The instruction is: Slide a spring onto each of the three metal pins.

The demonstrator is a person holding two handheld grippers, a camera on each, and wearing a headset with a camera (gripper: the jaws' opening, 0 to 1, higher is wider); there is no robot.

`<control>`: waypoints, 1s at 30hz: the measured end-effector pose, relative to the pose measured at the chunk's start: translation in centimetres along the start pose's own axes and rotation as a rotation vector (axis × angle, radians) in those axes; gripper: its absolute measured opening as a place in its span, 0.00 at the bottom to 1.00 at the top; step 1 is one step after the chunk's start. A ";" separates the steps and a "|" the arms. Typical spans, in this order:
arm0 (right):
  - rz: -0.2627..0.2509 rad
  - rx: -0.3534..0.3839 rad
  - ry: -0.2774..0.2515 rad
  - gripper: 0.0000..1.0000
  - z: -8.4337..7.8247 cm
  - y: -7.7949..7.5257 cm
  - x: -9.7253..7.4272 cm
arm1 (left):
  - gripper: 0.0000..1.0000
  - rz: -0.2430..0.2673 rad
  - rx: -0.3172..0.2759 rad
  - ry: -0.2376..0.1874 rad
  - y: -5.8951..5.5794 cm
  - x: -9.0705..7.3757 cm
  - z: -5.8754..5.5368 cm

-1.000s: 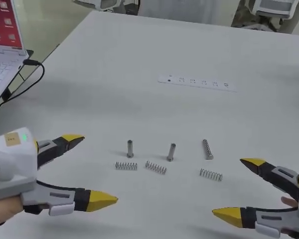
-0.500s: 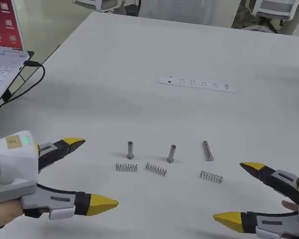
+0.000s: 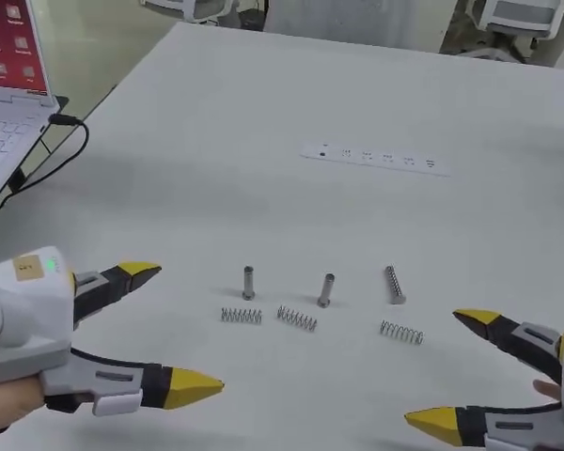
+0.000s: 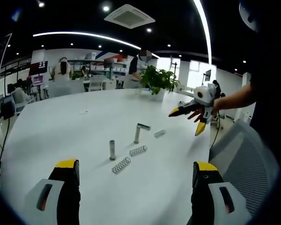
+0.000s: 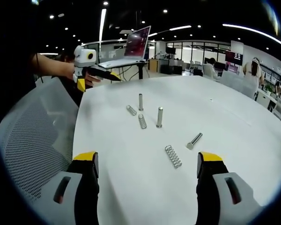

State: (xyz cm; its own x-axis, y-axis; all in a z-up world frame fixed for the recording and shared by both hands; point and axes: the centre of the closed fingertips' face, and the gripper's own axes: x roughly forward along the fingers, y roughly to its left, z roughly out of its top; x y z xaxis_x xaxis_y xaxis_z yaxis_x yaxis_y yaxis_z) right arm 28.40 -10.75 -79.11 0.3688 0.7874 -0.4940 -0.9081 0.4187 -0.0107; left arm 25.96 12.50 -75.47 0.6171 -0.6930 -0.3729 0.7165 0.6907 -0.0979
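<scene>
Left gripper: fingers spread wide, nothing in them, hovering over the counter left of the parts. Right gripper: same, fingers wide apart and empty, near the right spring but not touching it.

Parts sit between the two grippers in two rows.
- Far row, pins: left pin and middle pin stand upright. Right pin lies on its side, clearest in the right gripper view.
- Near row, springs: left spring and middle spring are just in front of their pins, the right spring in front of the lying pin.
- All springs lie flat on the counter, none on a pin. My read: task not started.

Risks:
- Springs are thin and round. Pinch one off-centre and it likely rolls away or pops out of the fingers.
- Upright pins look freestanding, so a spring coming down off-axis would probably tip one.
- Right pin needs standing up, or holding with the other gripper. On its side it can roll.
- Squeezing too hard may kink a spring.

Count: 3 pins (2 upright, 1 down), 3 springs, 2 grippers. Further back: 1 power strip, and 1 laptop at the left edge.
</scene>
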 end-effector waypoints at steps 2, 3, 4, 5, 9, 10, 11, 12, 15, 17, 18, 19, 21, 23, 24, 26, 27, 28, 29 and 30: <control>-0.004 -0.002 0.015 0.88 0.1 -0.6 0.2 | 0.98 0.002 -0.006 0.003 0.1 -0.1 -0.1; -0.014 -0.007 0.025 0.88 0.2 -1.1 0.2 | 0.98 0.003 -0.007 0.003 0.1 -0.1 -0.1; -0.017 -0.005 0.025 0.88 0.3 -1.4 0.3 | 0.98 0.006 -0.003 0.001 0.2 -0.1 -0.1; -0.018 0.008 0.023 0.88 0.6 -1.9 0.3 | 0.98 0.006 -0.004 0.001 0.2 -0.1 -0.1; -0.029 -0.004 0.022 0.87 1.8 -2.8 0.5 | 0.98 0.006 -0.006 0.007 0.2 -0.1 -0.2; -0.029 -0.001 0.021 0.86 1.9 -3.0 0.6 | 0.98 0.007 -0.005 0.006 0.2 -0.1 -0.2; -0.027 0.006 0.021 0.85 2.2 -3.3 0.7 | 0.98 0.008 -0.007 0.006 0.2 -0.1 -0.2; -0.028 0.013 0.024 0.85 2.3 -3.5 0.8 | 0.98 0.007 -0.010 0.006 0.2 -0.1 -0.2; -0.065 -0.006 0.084 0.82 1.9 -4.8 1.2 | 0.98 0.007 -0.007 0.007 0.2 0.0 -0.2; -0.062 -0.013 0.088 0.82 2.2 -5.1 1.7 | 0.98 0.007 -0.002 0.004 0.2 0.0 -0.2; -0.060 -0.004 0.089 0.82 2.4 -5.3 1.9 | 0.98 0.006 -0.004 0.003 0.2 0.0 -0.1; -0.060 0.009 0.091 0.81 2.5 -5.4 2.0 | 0.98 0.005 -0.007 0.002 0.2 0.0 -0.1; -0.056 0.030 0.095 0.79 2.7 -5.6 2.4 | 0.98 0.006 -0.004 0.006 0.3 0.1 -0.2; -0.056 0.035 0.104 0.77 3.0 -5.7 2.8 | 0.98 0.004 -0.008 0.005 0.3 0.2 -0.2; -0.056 0.035 0.104 0.76 3.1 -5.7 2.9 | 0.98 0.005 -0.008 0.004 0.3 0.2 -0.1; -0.049 0.048 0.099 0.75 3.5 -5.7 3.1 | 0.98 0.005 -0.009 0.002 0.4 0.2 -0.1; -0.048 0.051 0.097 0.74 3.7 -5.7 3.2 | 0.98 0.005 -0.009 0.002 0.4 0.2 -0.1; -0.051 0.050 0.099 0.73 3.8 -5.8 3.3 | 0.98 0.005 -0.009 0.002 0.4 0.2 -0.1; -0.055 0.049 0.101 0.73 3.9 -6.0 3.3 | 0.98 0.006 -0.010 0.000 0.4 0.2 -0.1; -0.055 0.050 0.103 0.72 3.9 -6.1 3.4 | 0.98 0.007 -0.011 -0.001 0.4 0.2 0.0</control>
State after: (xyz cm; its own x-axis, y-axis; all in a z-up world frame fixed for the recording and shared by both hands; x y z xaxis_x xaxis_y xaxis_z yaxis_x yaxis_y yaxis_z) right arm 35.96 -8.89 -77.29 0.3935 0.7129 -0.5804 -0.8750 0.4842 0.0014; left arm 26.38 12.69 -75.63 0.6225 -0.6881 -0.3729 0.7085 0.6979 -0.1051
